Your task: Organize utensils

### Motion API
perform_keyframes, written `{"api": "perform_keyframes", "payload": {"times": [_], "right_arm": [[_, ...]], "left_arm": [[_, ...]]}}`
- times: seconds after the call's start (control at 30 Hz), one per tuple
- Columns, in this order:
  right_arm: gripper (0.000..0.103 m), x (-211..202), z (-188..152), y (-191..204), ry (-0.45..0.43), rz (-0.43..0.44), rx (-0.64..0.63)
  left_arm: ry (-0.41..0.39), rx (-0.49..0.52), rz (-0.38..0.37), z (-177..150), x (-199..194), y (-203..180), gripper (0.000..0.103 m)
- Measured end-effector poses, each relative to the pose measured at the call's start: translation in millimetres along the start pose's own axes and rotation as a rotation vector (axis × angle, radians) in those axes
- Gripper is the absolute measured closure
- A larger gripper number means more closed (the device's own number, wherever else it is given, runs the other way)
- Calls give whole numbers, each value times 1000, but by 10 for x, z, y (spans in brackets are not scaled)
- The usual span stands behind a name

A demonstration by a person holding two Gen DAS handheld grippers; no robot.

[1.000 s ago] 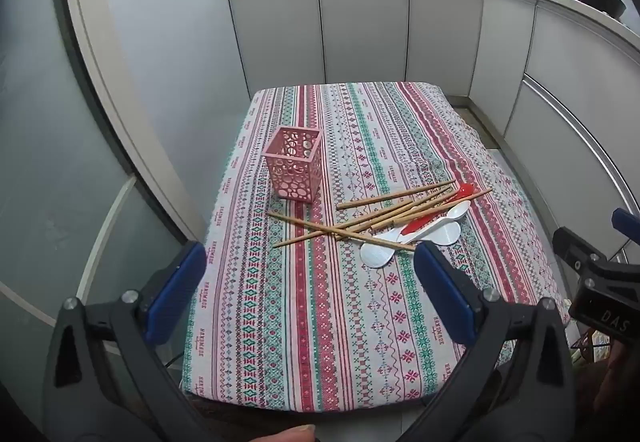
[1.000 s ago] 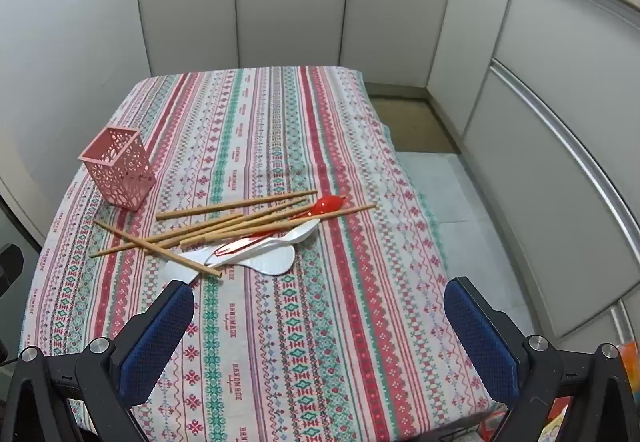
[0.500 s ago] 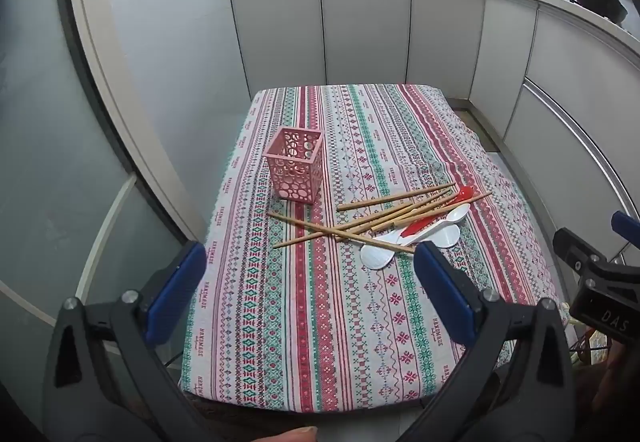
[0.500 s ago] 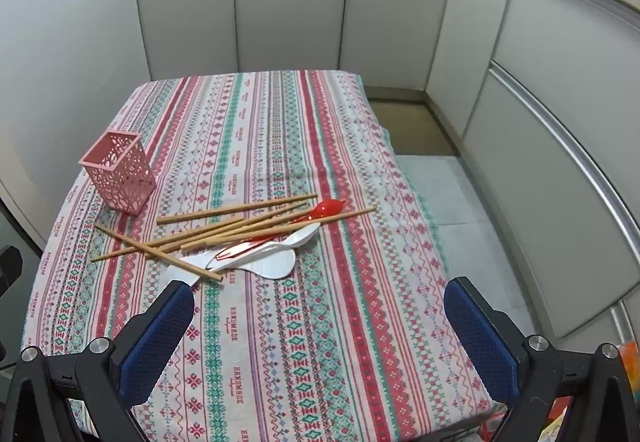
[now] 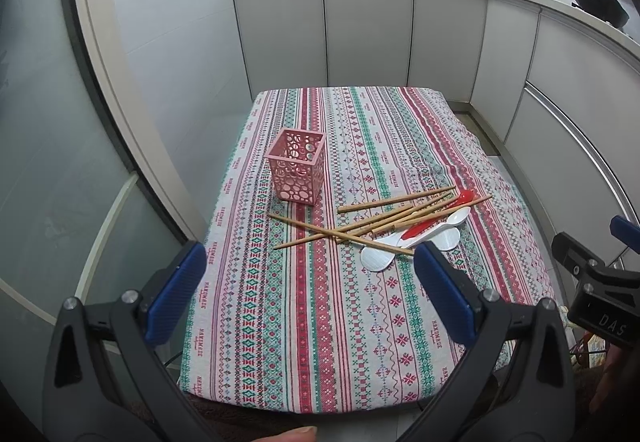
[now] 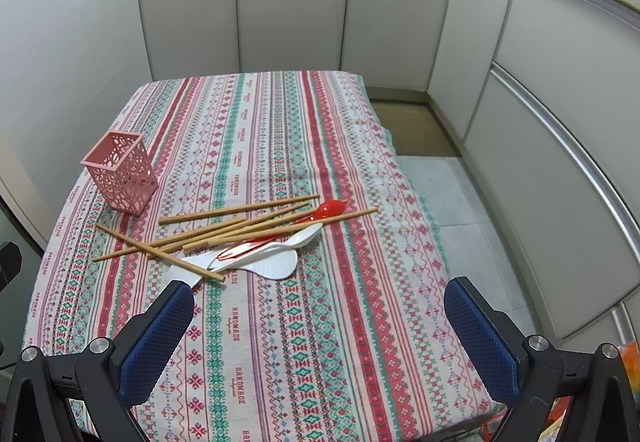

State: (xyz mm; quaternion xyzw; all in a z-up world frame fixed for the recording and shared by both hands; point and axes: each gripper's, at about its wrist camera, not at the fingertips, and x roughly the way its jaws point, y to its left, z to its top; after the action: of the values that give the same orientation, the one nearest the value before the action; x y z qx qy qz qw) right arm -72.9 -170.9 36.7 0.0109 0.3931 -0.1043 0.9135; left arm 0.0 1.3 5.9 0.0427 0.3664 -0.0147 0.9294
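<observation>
Left tongs (image 5: 307, 284): spread wide, nothing between the blue pads, hovering over the near edge of the tabletop (image 5: 352, 354). Right tongs (image 6: 318, 326): same, wide apart and empty, above the near-right part of the cloth.

Pink holder (image 5: 298, 171) stands upright on the left side of the tabletop, nothing visible inside. Also seen at left in the right wrist view (image 6: 120, 171).

Chopsticks (image 5: 394, 215) lie loose in a crossed pile mid-tabletop, to the right of the holder and apart from it. One stick runs diagonally across the others. Red spoon (image 5: 440, 215) sits in the pile, bowl pointing far-right. White spoons (image 5: 430, 238) lie under and just in front of the sticks, touching them.

Both tongs are well short of the pile; neither touches anything. The right tongs' frame shows at the right edge of the left wrist view.
</observation>
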Motion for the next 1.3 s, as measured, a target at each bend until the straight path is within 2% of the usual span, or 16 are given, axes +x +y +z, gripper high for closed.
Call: {"api": "perform_keyframes", "payload": {"times": [1.3], "right_arm": [[0,-24,21,56,-6,4,-3]], "left_arm": [[-3,-7,-1,6,-5,34,0]]}}
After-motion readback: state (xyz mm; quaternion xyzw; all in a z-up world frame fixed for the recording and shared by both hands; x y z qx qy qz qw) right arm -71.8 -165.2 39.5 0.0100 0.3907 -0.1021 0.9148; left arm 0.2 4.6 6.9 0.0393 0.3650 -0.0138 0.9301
